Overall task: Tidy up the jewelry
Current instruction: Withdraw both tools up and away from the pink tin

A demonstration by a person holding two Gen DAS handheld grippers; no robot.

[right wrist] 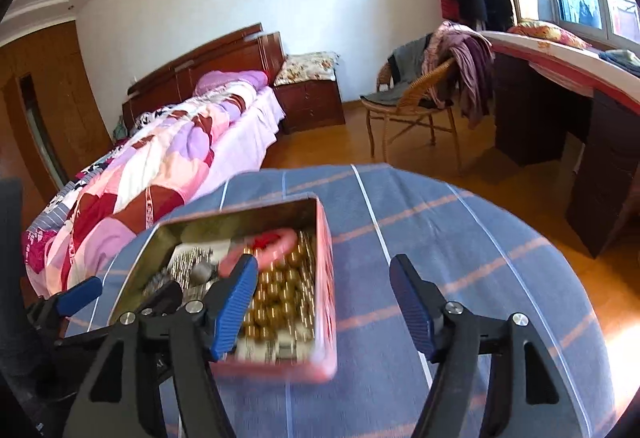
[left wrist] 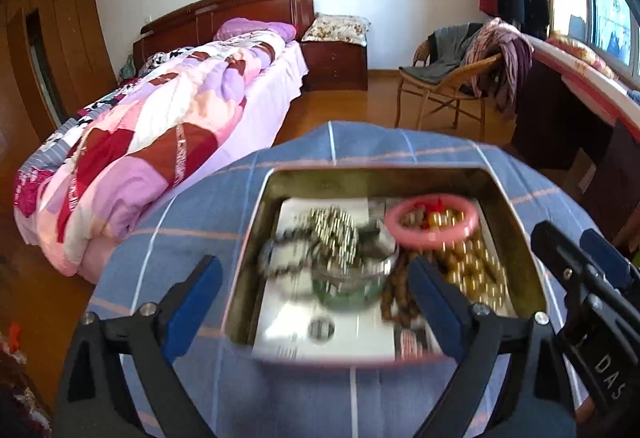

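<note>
An open metal tin (left wrist: 516, 238) with a pink outer wall sits on a desk covered by a blue checked cloth (left wrist: 192, 222), and the jewelry lies heaped inside it on top of a printed paper sheet (left wrist: 344, 338). A pink bangle (left wrist: 431, 220) rests toward the tin's far right corner, over a string of gold beads (left wrist: 474, 270) that runs down the right side. A cluster of silvery beads (left wrist: 334, 228) lies near the middle, with a greenish bangle (left wrist: 348, 292) just in front of it and a strand of brown beads (left wrist: 396, 298) between that and the gold beads; motion blur hides finer detail. The left hand-held gripper (left wrist: 316, 280) is released, its blue-padded fingers spread wide, one outside the tin's left wall and the other over the brown beads, holding nothing. The right hand-held gripper (right wrist: 324, 302) is also released and empty, its fingers apart: the left finger (right wrist: 236, 306) hangs over the gold beads inside the tin, the other over bare cloth to the tin's right. Beyond the desk stand a bed (left wrist: 160, 142) with a patchwork quilt and a wicker chair (left wrist: 444, 78) draped with clothes.
</note>
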